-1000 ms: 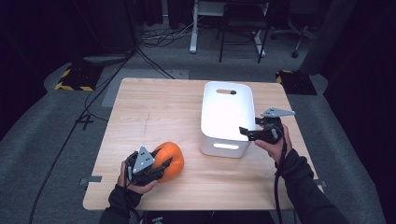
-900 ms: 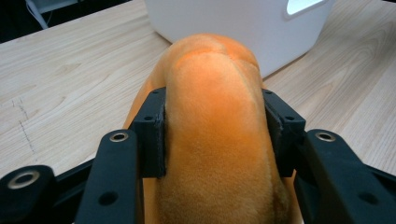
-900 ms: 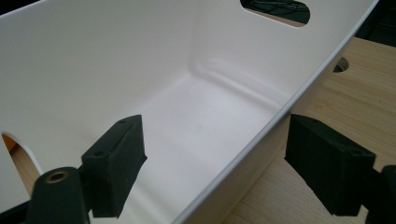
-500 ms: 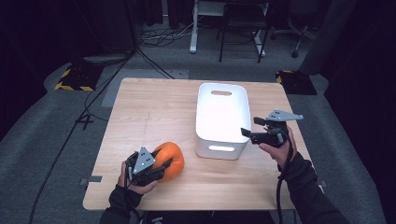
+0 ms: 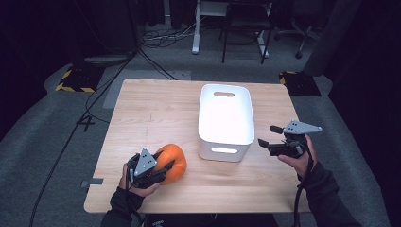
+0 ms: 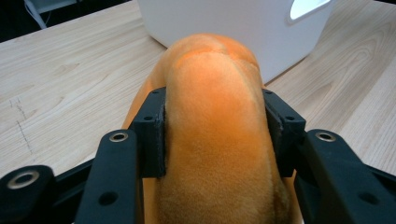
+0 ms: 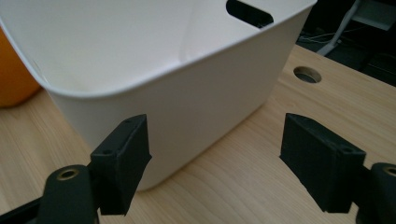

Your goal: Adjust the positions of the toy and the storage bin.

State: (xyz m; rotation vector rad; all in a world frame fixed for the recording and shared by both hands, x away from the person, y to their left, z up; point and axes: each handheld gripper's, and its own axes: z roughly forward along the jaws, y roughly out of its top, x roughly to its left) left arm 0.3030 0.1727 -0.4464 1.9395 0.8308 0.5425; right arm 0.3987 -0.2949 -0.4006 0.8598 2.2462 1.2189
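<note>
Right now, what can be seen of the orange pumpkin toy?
The pumpkin toy is round, orange and plush-looking, with soft lobes. It sits on the wooden table near its front edge, just left of the white bin and apart from it. The left tongs squeeze one lobe between their black pads.
</note>
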